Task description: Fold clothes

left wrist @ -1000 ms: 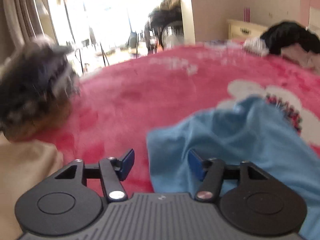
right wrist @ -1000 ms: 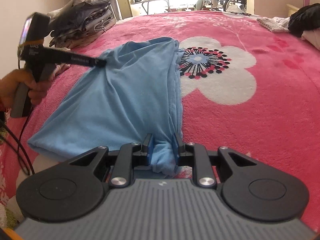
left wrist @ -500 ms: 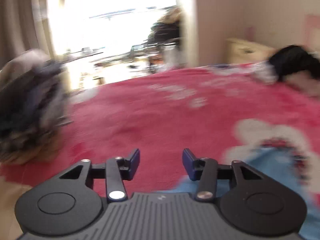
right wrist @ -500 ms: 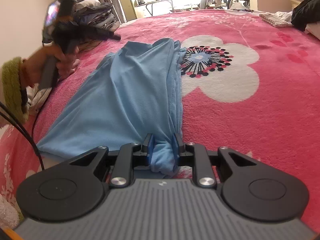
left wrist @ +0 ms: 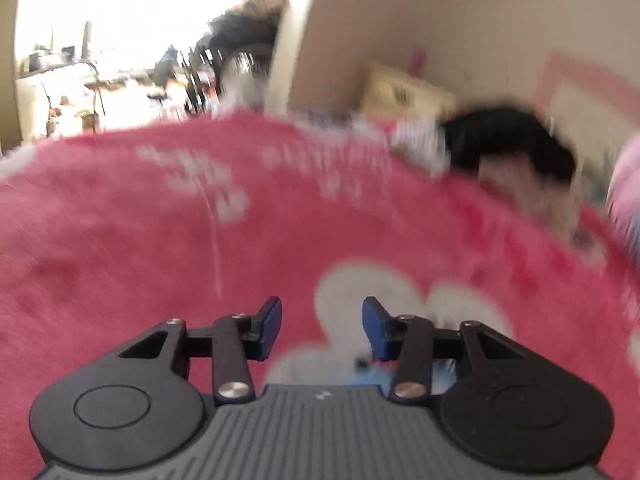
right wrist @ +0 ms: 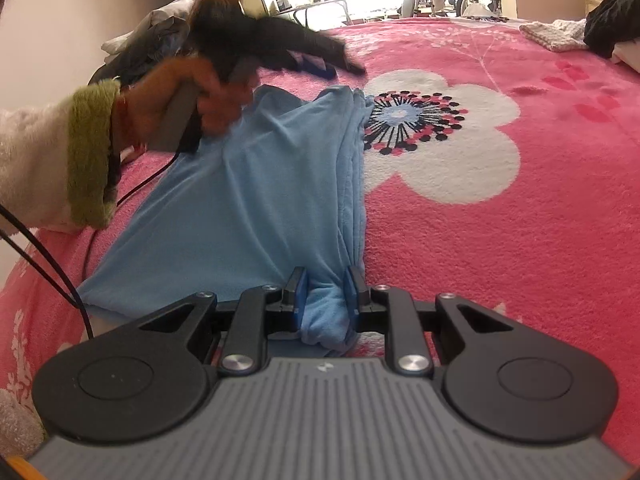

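We see the soft blue shirt (right wrist: pixel 248 200) (all bunched up) pinched in our right gripper (right wrist: pixel 324 300), while our left gripper (left wrist: pixel 322 328) hangs apart, holding nothing.

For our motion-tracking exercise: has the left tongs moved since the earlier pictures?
Yes. In the right wrist view the left tongs has swung from the blue garment's left edge, up and right, toward the blanket's white flower.
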The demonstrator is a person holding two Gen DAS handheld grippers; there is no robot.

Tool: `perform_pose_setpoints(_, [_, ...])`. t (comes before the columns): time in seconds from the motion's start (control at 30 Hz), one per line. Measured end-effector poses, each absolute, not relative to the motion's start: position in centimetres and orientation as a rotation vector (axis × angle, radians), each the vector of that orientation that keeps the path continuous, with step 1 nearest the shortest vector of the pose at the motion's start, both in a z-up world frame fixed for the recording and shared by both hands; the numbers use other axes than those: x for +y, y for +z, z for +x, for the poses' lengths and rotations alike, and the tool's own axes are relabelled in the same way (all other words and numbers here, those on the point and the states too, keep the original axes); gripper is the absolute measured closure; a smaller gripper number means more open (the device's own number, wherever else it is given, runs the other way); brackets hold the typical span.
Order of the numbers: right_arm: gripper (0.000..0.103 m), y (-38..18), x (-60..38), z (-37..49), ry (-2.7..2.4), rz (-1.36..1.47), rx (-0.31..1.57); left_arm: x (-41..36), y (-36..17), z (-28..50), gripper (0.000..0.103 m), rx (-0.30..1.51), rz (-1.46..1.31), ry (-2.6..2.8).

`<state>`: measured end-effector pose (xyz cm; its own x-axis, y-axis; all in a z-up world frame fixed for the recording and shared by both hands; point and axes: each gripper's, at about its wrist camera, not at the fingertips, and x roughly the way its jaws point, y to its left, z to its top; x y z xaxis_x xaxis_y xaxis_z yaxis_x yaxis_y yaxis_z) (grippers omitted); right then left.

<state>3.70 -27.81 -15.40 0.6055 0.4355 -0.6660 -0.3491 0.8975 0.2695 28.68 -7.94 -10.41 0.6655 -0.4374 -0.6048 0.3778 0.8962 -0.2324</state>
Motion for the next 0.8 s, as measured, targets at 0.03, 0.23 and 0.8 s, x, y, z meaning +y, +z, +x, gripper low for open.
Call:
perform_pose_setpoints(0.03, [0.085,-15.4,-27.9,3.7,0.456,0.125,0.802,-7.0,-9.5,28.0,0.052,0.684,-0.115,-0.457])
perform_pose_setpoints(0.23, [0.084,-14.6,-28.7,4.1,0.460,0.189,0.818,-0.9,-6.2,20.7,0.050,0.696,-0.157,-0.468])
perform_pose_setpoints(0.8, [0.090,-13.6,-20.7,8.4,0.493,-0.192,0.829,0.3,-12.6,3.4,0.055,0.887,0.065,-0.626])
